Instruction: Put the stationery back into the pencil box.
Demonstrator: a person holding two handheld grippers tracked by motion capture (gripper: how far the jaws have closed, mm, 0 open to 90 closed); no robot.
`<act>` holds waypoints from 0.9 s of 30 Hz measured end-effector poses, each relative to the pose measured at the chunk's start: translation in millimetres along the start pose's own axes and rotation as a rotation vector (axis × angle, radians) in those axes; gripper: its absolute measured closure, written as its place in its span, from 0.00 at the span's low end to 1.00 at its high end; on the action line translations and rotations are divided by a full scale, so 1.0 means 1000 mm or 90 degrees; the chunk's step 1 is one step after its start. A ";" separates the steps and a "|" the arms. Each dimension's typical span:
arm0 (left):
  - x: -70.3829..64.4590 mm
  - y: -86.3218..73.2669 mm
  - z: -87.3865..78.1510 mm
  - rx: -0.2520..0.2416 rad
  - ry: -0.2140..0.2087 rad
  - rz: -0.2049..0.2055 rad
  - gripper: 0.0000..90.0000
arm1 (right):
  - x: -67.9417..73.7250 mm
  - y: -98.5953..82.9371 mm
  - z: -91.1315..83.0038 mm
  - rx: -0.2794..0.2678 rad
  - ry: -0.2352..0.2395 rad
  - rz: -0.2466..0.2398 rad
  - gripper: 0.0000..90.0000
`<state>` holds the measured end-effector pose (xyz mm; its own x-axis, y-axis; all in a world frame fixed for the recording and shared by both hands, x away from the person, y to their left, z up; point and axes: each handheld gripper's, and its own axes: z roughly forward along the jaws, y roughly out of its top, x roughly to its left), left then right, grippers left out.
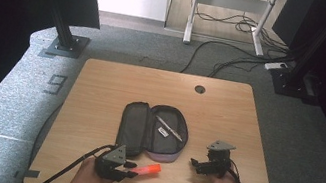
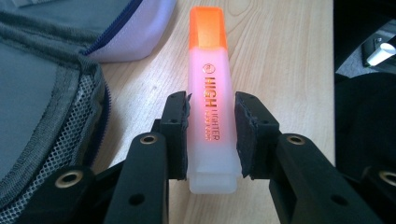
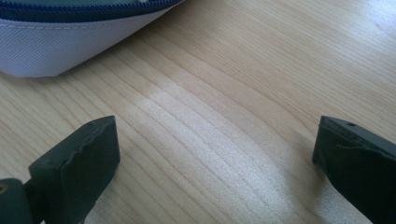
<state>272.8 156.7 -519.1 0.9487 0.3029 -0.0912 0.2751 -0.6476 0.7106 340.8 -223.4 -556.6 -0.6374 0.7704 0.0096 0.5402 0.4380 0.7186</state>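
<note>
An orange highlighter [image 2: 208, 37] with a clear body lies along the wooden table [image 1: 228, 113], and my left gripper [image 2: 212, 102] is shut on its rear half. In the high view this gripper [image 1: 133, 172] is near the front edge, with the highlighter [image 1: 151, 169] pointing right and away. An open pencil case [image 1: 153, 133], grey inside and lilac outside, lies mid-table just beyond it, holding a pen [image 1: 169, 128]. My right gripper [image 1: 194, 163] rests to the right of the case, its jaws wide open [image 3: 217, 130] over bare wood. The case's lilac edge [image 3: 70, 42] is just ahead of it.
A round cable hole [image 1: 200, 89] sits near the table's far edge. The case's mesh pocket [image 2: 42, 140] lies close on the left of my left gripper. Black stands [image 1: 65, 41] and loose cables [image 1: 237, 59] occupy the floor beyond the table.
</note>
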 end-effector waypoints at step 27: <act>-0.001 0.015 -0.026 -0.041 0.039 -0.028 0.74 | 0.000 0.000 0.000 0.000 0.001 0.000 0.00</act>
<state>271.7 164.9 -490.3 0.9241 0.3732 -0.0826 0.3042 -0.5872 0.7501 340.8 -223.4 -556.6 -0.6381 0.7699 0.0100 0.5401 0.4384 0.7184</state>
